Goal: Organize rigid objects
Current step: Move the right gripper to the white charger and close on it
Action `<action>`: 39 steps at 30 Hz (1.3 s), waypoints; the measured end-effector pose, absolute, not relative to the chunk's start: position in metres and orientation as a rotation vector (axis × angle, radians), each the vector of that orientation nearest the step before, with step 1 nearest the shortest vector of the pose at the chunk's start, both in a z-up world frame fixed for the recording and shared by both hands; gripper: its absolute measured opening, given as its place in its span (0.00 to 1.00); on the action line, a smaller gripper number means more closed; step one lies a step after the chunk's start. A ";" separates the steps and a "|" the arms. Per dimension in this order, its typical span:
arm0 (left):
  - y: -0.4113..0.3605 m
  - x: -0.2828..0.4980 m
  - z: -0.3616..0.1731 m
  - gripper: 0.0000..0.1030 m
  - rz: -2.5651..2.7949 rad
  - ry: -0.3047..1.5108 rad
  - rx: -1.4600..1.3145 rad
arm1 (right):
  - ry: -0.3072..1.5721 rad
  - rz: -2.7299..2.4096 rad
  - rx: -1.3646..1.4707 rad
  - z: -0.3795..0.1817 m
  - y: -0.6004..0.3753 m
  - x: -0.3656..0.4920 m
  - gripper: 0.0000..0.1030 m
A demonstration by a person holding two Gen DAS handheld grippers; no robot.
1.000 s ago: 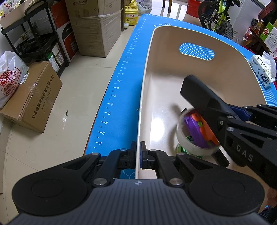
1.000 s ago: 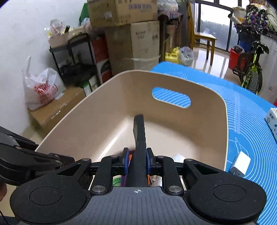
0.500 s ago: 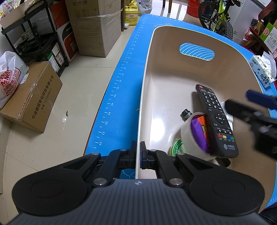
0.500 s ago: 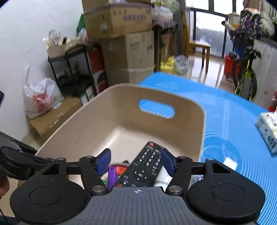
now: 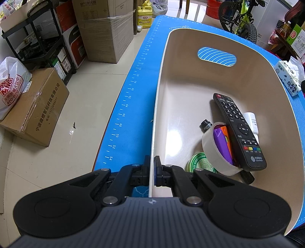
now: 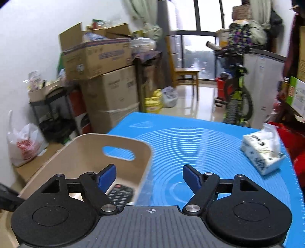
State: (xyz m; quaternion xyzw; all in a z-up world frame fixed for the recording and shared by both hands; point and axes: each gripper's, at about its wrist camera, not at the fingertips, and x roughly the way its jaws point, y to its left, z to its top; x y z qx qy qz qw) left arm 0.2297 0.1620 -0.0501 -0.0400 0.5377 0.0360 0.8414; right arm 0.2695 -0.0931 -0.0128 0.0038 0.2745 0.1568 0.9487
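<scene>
1. Keep left gripper point(image 5: 152, 166) clamped tight on the beige bin's near rim point(image 5: 152, 171), steadying it.
2. Carry right gripper point(image 6: 149, 175), jaws just spread wide and holding nothing, clear of the bin.
3. Leave remote control point(image 5: 239, 131) lying inside, ahead-right of left gripper, across tape roll point(image 5: 213, 150).
4. Scan blue mat point(image 6: 209, 145) ahead for remaining items.

The blue mat point(image 5: 131, 99) carries a ruler scale along its edge, reading 34 through 54 in steps of 2; the green round tin point(image 5: 198, 164) reads "SOOTHING"; the white plastic bag point(image 5: 11, 87) shows red "MING" and "400-070"; the yellow jug point(image 5: 144, 18) reads "立白".
</scene>
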 end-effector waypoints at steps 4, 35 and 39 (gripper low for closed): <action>0.162 0.229 -0.050 0.04 0.076 1.136 -0.085 | 0.557 0.240 -0.022 -0.024 -0.112 0.280 0.78; 0.163 0.228 -0.051 0.05 0.075 1.136 -0.080 | 0.741 0.064 0.021 -0.144 -0.123 0.344 0.63; 0.163 0.228 -0.050 0.05 0.075 1.135 -0.079 | 0.728 0.064 0.001 -0.144 -0.119 0.342 0.48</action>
